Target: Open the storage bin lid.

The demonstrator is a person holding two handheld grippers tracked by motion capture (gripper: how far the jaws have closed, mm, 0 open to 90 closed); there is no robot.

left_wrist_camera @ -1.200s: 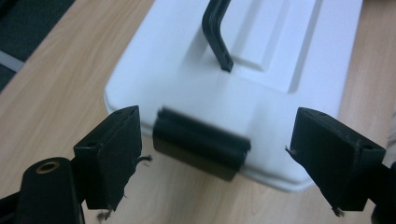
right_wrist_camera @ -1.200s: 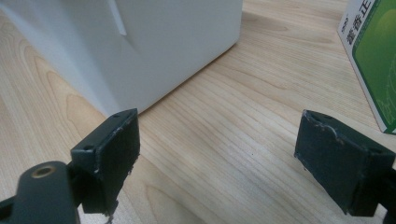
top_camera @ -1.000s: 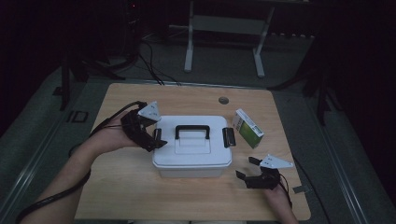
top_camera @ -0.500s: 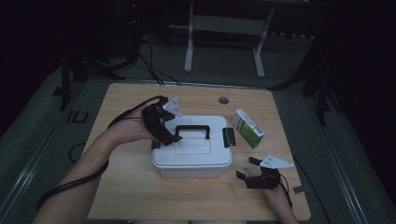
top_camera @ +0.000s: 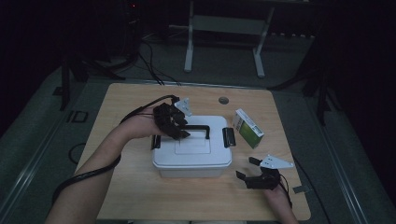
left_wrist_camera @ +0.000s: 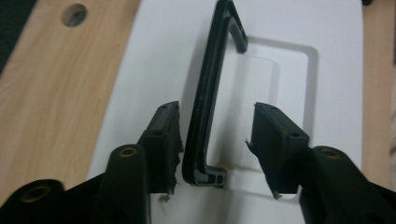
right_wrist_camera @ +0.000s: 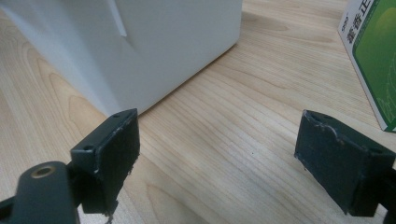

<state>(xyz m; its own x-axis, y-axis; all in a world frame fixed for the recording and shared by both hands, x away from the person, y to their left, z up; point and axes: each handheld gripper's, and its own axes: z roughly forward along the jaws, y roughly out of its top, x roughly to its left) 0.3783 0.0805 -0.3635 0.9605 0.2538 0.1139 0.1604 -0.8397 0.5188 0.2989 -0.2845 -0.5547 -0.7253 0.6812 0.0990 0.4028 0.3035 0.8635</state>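
The white plastic storage box with black side latches sits at the middle of the pale wooden worktop, and its black carry handle stands up along the lid's centre line. The left tongs are over the handle's left end — in the left gripper view the handle's bar runs from about six o'clock up toward twelve, straight away from the tongs, passing between the two pads. It lies close against the left pad, with a clear gap to the right one, so the jaws, which have just been closing, straddle the bar but do not yet pinch it. The grip wants the tongs shifted slightly toward nine o'clock to centre the bar.

The right tongs rest wide open and empty on the worktop at the box's four o'clock, near a green-and-white cardboard carton — the left hand is plainly the nearer one.
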